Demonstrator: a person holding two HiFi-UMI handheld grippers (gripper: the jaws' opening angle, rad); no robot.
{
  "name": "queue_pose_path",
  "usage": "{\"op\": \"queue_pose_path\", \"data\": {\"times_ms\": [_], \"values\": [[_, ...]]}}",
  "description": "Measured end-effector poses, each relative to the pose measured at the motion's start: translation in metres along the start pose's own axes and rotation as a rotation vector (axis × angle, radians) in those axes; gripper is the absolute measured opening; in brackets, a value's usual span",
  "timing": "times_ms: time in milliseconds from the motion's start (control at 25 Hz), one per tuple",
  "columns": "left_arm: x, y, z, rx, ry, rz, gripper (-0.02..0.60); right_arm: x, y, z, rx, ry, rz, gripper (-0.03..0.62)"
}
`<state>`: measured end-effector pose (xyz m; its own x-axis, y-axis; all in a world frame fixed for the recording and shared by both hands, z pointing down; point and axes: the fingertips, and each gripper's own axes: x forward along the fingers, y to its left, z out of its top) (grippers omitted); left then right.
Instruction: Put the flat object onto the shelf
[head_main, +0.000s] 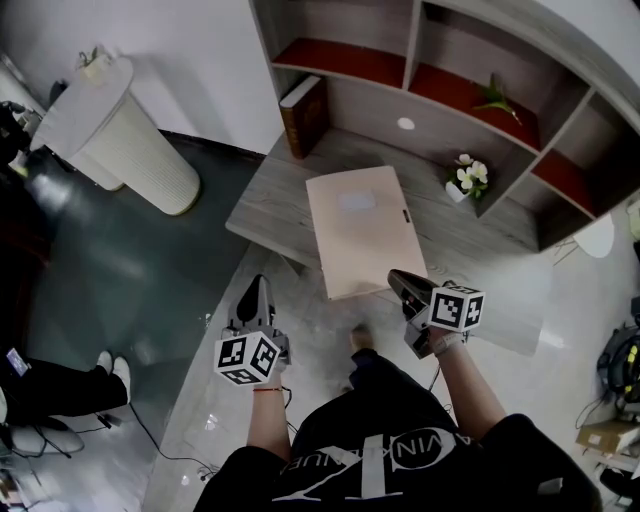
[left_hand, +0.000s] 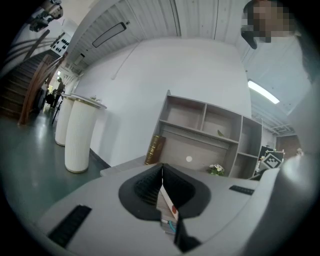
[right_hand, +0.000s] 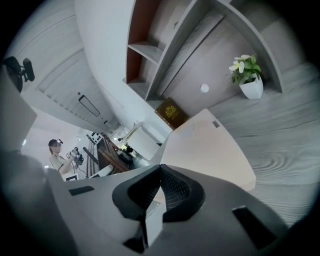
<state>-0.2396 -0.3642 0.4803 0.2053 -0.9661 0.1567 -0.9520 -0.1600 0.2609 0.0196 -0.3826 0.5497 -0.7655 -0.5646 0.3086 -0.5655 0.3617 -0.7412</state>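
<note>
The flat object (head_main: 360, 230), a pale beige board, lies on the grey desk (head_main: 268, 205) under the shelf (head_main: 420, 62), its near end jutting over the desk's front edge. My right gripper (head_main: 398, 281) is at the board's near right corner. In the right gripper view the board (right_hand: 210, 147) runs straight into that gripper (right_hand: 160, 172), whose jaws are pressed together on its edge. My left gripper (head_main: 256, 288) hangs over the floor left of the board, apart from it. Seen from its own camera, the left gripper (left_hand: 161, 172) is shut with nothing held.
A brown book (head_main: 303, 115) leans at the desk's back left. A small white pot of flowers (head_main: 465, 178) stands at the back right. A white ribbed column (head_main: 130, 140) stands on the dark floor to the left. The shelf's compartments (left_hand: 210, 125) are open-fronted.
</note>
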Motion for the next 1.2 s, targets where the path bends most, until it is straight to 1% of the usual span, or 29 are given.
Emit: {"op": "queue_pose_path", "data": {"times_ms": [200, 360, 600, 840, 1200], "values": [[-0.001, -0.009, 0.01, 0.034, -0.01, -0.027, 0.006, -0.018, -0.004, 0.02, -0.056, -0.082, -0.056, 0.009], [-0.007, -0.012, 0.014, 0.047, -0.017, -0.032, 0.006, -0.034, -0.004, 0.036, -0.108, -0.144, -0.093, 0.009], [-0.017, -0.016, 0.02, 0.062, -0.034, -0.034, 0.006, -0.056, 0.003, 0.052, -0.225, -0.226, -0.133, 0.009], [-0.028, -0.02, 0.025, 0.072, -0.051, -0.037, 0.006, -0.072, 0.015, 0.057, -0.311, -0.27, -0.152, 0.009], [-0.05, -0.025, 0.032, 0.091, -0.081, -0.033, 0.006, -0.096, 0.039, 0.06, -0.416, -0.352, -0.154, 0.009]]}}
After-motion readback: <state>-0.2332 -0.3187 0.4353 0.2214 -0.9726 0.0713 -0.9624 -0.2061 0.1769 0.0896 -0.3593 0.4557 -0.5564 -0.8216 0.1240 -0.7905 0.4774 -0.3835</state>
